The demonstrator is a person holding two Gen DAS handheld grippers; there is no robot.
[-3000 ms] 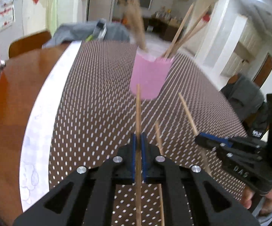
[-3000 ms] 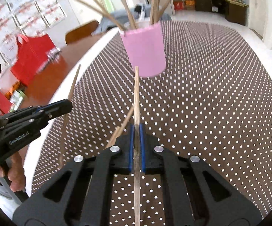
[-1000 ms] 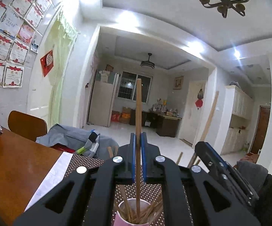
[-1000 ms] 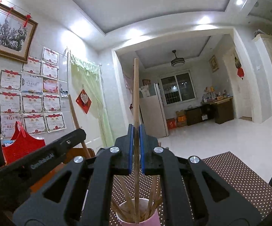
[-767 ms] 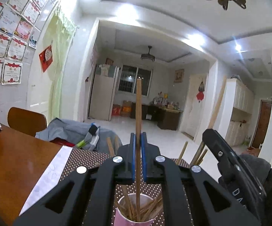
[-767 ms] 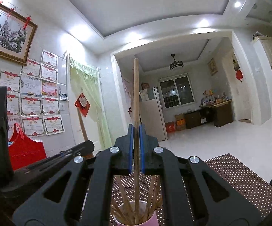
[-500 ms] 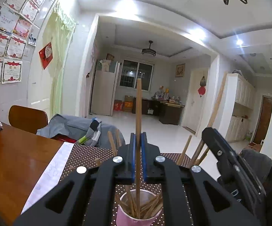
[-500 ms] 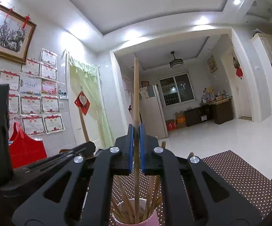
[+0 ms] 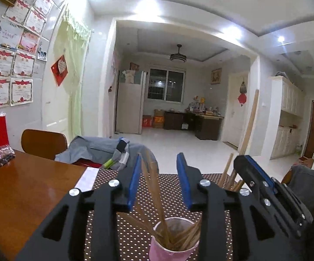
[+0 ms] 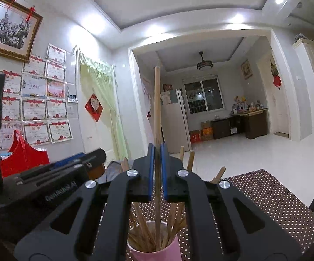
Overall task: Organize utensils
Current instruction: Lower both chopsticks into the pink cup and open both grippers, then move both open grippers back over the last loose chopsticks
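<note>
A pink cup [image 9: 157,249] holding several wooden chopsticks stands on the dotted brown tablecloth [image 9: 143,235], just below both grippers. My left gripper [image 9: 158,180] is open and empty above the cup; a chopstick [image 9: 154,193] leans in the cup between its jaws. My right gripper [image 10: 157,169] is shut on an upright chopstick [image 10: 157,108] whose lower end reaches into the pink cup [image 10: 154,253]. The right gripper also shows in the left wrist view [image 9: 265,187], and the left gripper in the right wrist view [image 10: 54,180].
A wooden table top [image 9: 19,193] lies left of the cloth, with a brown chair [image 9: 43,143] and grey clothing [image 9: 96,152] behind. A red bag [image 10: 24,158] stands at the far left. Another chair with grey clothing [image 9: 307,182] is at the right.
My left gripper has opened and let its chopstick drop into the cup. My right gripper still holds its chopstick upright, a little lower over the cup.
</note>
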